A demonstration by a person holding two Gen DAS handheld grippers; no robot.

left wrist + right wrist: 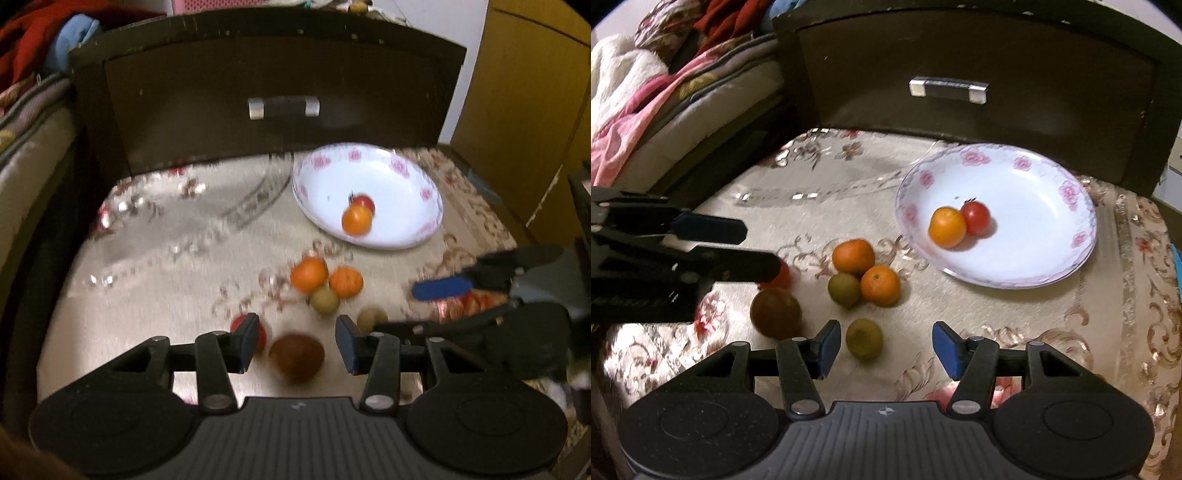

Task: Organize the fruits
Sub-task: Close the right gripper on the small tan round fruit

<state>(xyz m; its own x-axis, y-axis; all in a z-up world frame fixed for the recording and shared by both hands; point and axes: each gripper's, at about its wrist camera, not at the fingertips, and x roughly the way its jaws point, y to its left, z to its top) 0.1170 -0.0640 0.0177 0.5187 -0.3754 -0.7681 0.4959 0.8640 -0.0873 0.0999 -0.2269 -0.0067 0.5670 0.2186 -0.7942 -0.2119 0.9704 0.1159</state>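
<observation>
1. The left gripper hung with its blue-padded fingers spread wide and holding nothing; a round dark brown fruit lay on the floral beige tablecloth between the fingertips, and a small red tomato sat half hidden behind the left finger.
2. Beyond it lay a loose cluster — two orange tangerines touching a small olive-green round fruit.
3. The right gripper was likewise spread and empty; a second olive-green fruit lay between its fingers, nearer the left one.
4. Farther right stood the white shallow bowl with pink rose print — in it an orange fruit touched a red cherry tomato.
5. Behind everything rose a dark wooden drawer front. The left wrist view was blurred.
</observation>
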